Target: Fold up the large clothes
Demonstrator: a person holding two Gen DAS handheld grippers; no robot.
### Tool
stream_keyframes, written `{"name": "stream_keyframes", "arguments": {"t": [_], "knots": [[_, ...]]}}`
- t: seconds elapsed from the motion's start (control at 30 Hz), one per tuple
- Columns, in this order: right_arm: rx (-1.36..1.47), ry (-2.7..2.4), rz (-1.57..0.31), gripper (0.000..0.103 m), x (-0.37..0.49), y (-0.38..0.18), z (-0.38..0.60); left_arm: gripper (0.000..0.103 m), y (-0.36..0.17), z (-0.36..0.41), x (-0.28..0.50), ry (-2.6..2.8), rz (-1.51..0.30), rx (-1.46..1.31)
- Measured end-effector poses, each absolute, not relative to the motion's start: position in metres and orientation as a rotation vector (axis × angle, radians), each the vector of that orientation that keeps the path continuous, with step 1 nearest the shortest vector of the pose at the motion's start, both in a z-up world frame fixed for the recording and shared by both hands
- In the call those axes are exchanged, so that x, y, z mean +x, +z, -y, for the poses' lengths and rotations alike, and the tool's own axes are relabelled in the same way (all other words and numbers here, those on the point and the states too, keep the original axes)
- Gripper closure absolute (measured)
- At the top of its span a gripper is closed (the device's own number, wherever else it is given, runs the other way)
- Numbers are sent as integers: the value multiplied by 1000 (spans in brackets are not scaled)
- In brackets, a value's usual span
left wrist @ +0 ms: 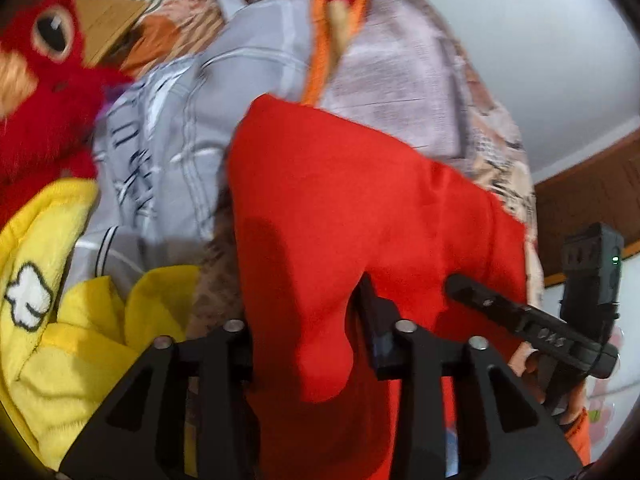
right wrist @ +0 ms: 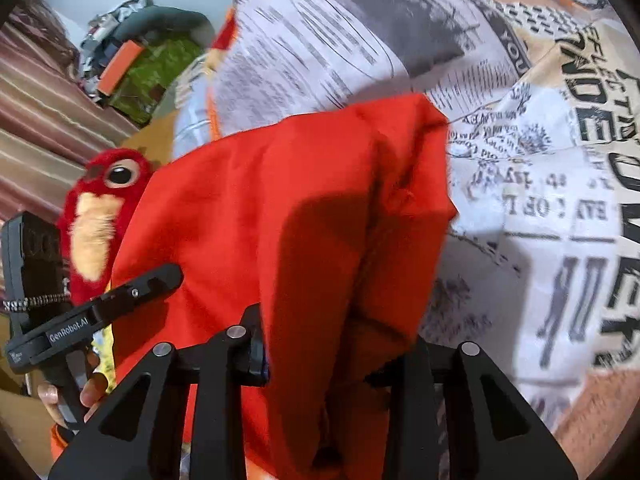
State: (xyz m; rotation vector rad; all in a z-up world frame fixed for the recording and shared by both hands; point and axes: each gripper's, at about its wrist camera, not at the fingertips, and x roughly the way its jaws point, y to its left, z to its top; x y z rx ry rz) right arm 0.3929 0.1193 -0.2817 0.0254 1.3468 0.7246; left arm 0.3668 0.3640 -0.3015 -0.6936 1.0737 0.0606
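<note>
In your left wrist view, your left gripper [left wrist: 308,344] has its jaws closed down on a fold of the red garment [left wrist: 360,216], which drapes up and away over the newspaper-print bedspread [left wrist: 400,68]. A red plush bird [left wrist: 44,80] and a yellow plush toy [left wrist: 60,320] lie to the left, a grey striped cloth [left wrist: 180,128] between them and the garment. Your right gripper [left wrist: 520,316] shows at the right edge.

In your right wrist view, your right gripper [right wrist: 340,360] is clamped on bunched red garment [right wrist: 304,208] too; the cloth hides the fingertips. Your left gripper [right wrist: 96,312] pokes in beside the plush bird [right wrist: 104,220], against the garment's edge.
</note>
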Motion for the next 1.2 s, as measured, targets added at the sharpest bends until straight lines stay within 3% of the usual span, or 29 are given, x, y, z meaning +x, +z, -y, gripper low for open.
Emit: {"name": "stream_keyframes", "arguments": {"t": [0.1,0.13,0.3,0.53,0.83,1.2], "knots": [[39,710,-1395,46,396,-290,-110,47,-306,-366,356,99,-1075,-710],[10,685,-1422,34,393,-290,-107,45,-304,-364,352,119,-1079,-691],[-144,662,-1368,26,376,-279,-87,28,-287,-336,330,169,-1112,-503],[-389,637,-1220,25,343,-254,-63,11,-276,-295,287,225,-1092,-296],[-362,616,-1136,25,296,-205,-20,12,-250,-244,247,300,-1100,-102],[-142,739,-714,25,206,-26,17,12,-48,-195,146,247,-614,-150]]}}
